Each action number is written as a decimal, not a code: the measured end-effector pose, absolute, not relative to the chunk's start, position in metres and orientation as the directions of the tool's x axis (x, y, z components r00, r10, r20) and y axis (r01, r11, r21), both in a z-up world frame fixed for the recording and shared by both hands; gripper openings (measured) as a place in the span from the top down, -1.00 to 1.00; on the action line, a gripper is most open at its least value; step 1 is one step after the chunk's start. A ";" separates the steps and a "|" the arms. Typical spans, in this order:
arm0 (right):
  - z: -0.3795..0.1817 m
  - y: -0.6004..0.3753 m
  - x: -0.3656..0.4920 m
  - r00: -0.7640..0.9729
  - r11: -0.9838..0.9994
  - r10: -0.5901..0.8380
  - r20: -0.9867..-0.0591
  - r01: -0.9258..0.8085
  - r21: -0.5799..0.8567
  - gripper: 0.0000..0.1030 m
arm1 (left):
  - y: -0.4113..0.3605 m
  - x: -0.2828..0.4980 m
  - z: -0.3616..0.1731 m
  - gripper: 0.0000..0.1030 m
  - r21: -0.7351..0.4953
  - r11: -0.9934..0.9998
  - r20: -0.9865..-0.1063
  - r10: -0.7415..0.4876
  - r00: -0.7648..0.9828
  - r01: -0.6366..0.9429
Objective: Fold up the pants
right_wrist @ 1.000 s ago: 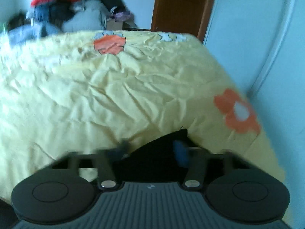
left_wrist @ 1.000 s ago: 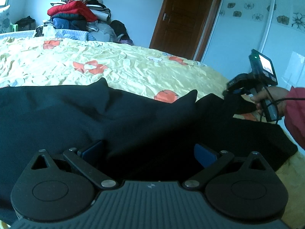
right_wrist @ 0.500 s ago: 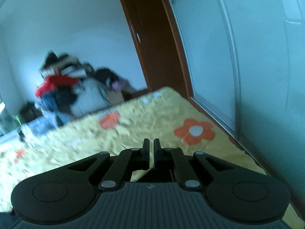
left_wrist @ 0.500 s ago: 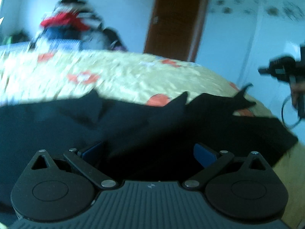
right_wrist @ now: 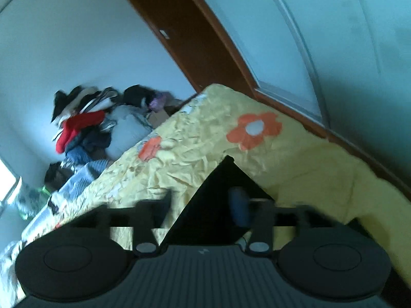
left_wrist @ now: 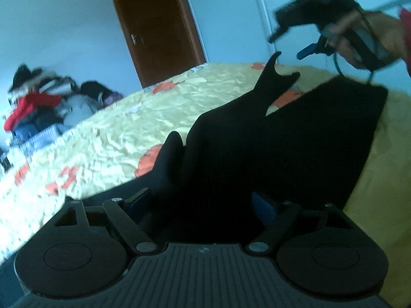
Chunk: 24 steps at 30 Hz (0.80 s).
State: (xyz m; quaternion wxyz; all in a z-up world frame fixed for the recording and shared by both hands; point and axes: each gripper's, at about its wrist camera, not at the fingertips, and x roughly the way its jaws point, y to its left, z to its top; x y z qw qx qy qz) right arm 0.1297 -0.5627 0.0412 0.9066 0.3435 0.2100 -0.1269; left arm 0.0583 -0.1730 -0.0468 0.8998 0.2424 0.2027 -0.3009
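Note:
Black pants (left_wrist: 257, 141) lie spread on the yellow flowered bed (left_wrist: 115, 128), with a pointed fold standing up at their far edge. My left gripper (left_wrist: 200, 200) sits low over them; its jaws are closing, still wide apart, with black cloth between the blue pads (left_wrist: 262, 205). A hand in a red sleeve holds my right gripper (left_wrist: 287, 45) in the air above the far fold, clear of the cloth. In the right wrist view the right gripper (right_wrist: 203, 202) is blurred, its jaws opening, and a corner of the pants (right_wrist: 221, 177) lies on the bed below them.
A pile of clothes (left_wrist: 38, 107) is heaped beyond the bed's far end, also in the right wrist view as the clothes pile (right_wrist: 84, 128). A brown door (left_wrist: 159, 25) and pale wall panels stand behind. The bed's edge (right_wrist: 346, 169) drops off at the right.
The right gripper has gone from shut to open and risen off the pants. Both views have rolled. The left gripper has shifted over the cloth and its jaws have narrowed a little.

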 end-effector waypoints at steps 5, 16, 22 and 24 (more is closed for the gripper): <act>0.034 -0.562 0.173 0.832 0.715 -0.087 -0.547 0.435 0.548 -0.56 | -0.181 0.055 -0.052 -0.68 0.392 0.675 -0.474 -0.434 0.766 0.625; 0.019 -0.568 0.164 0.870 0.749 -0.060 -0.489 0.363 0.555 0.92 | -0.193 0.052 -0.055 -0.72 0.484 0.587 -0.435 -0.482 0.761 0.649; 0.061 -0.566 0.103 0.951 0.743 0.017 -0.308 0.194 0.641 0.92 | -0.200 0.062 -0.055 0.15 0.440 0.585 -0.475 -0.492 0.730 0.681; 0.072 -0.565 0.092 0.960 0.749 0.029 -0.278 0.163 0.642 0.92 | -0.200 0.066 -0.054 0.64 0.388 0.595 -0.503 -0.503 0.703 0.704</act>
